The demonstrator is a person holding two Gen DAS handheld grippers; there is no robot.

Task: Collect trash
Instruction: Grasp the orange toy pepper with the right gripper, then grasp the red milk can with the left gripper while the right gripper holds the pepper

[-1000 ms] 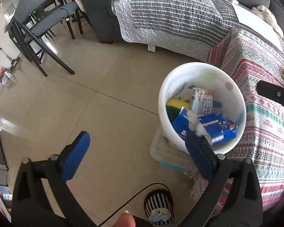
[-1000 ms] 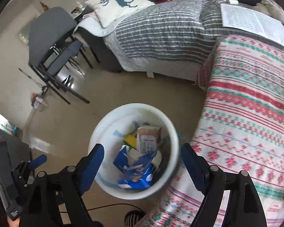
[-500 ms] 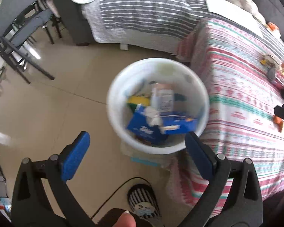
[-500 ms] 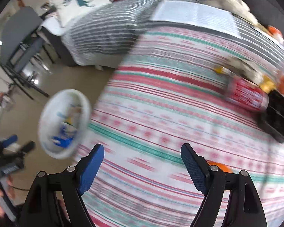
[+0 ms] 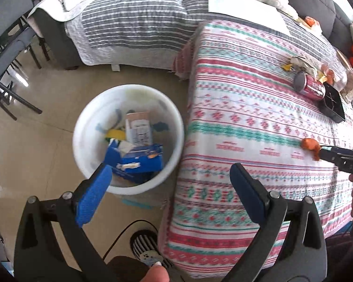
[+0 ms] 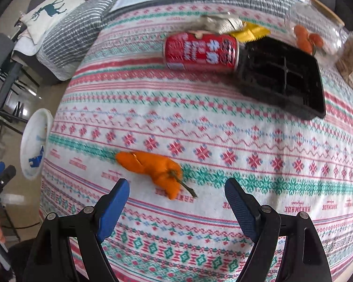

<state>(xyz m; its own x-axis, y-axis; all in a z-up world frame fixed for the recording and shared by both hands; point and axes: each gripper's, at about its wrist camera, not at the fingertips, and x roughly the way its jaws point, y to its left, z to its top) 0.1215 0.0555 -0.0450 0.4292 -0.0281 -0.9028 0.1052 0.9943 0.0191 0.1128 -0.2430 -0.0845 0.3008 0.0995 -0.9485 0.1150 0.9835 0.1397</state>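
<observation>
A white bucket [image 5: 95, 127] stands on the floor beside the table and holds a blue box [image 5: 138, 162], a small carton [image 5: 140, 129] and other scraps. My left gripper [image 5: 170, 195] hovers open over the bucket's near rim and the table corner, holding nothing. My right gripper [image 6: 176, 202] is open above the patterned tablecloth [image 6: 223, 127]. An orange pepper [image 6: 153, 169] lies just beyond its fingertips, untouched. Further back lie a red can [image 6: 201, 51] on its side, a black plastic tray [image 6: 282, 77], crumpled paper [image 6: 218, 22] and a yellow wrapper [image 6: 249, 31].
A glass bowl [image 6: 313, 30] with orange fruit stands at the table's far right. A sofa with a grey striped blanket [image 5: 134, 21] runs behind the table. A dark chair [image 5: 4, 47] stands on the tiled floor at left. A slippered foot [image 5: 146, 249] is near the bucket.
My right gripper swung from over the bucket across the table; the orange pepper now lies in front of it. My left gripper shifted right, toward the table corner. Both stayed open.
</observation>
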